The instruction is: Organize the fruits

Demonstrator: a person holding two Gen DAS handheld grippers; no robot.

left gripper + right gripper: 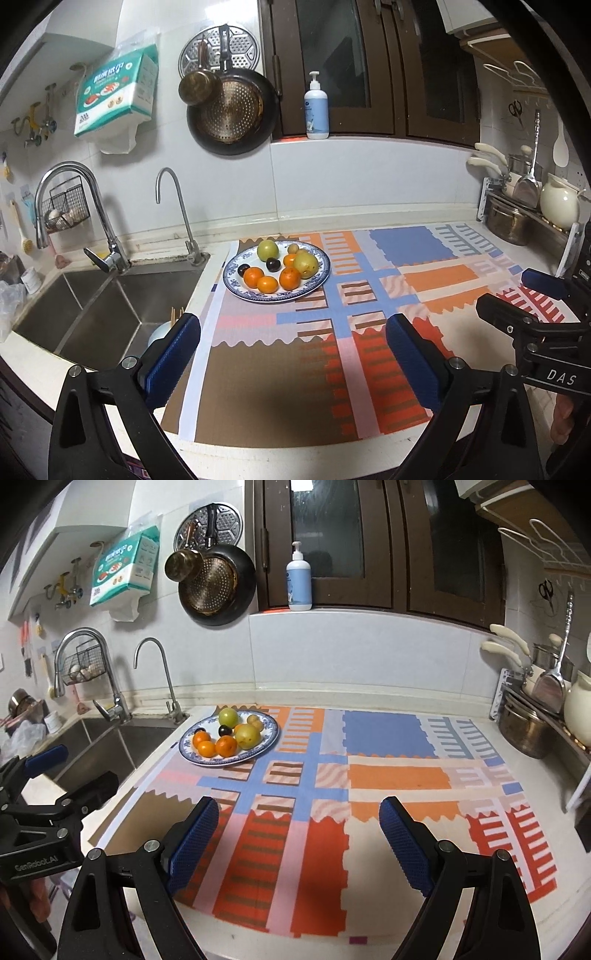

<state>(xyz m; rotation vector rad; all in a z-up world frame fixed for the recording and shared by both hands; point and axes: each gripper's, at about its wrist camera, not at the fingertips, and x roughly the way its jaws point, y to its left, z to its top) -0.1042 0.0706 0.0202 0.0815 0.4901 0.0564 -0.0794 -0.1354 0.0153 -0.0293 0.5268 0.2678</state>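
Observation:
A blue-and-white plate (317, 283) sits on the patterned mat near the sink, also in the right wrist view (271, 738). It holds several oranges (290, 277) (226, 746), two green fruits (306, 264) (246, 735), two dark plums (273, 264) (224, 731) and small tan fruits (293, 248) (255, 722). My left gripper (293, 350) is open and empty, above the mat's near part. My right gripper (299, 834) is open and empty, above the mat to the right; it shows at the right of the left wrist view (517, 291).
A steel sink (92, 306) with two taps (110, 254) lies left of the plate. A dish rack with pots and a white jug (557, 206) stands at the right. A soap bottle (316, 107) is on the sill. Pans (231, 110) hang on the wall.

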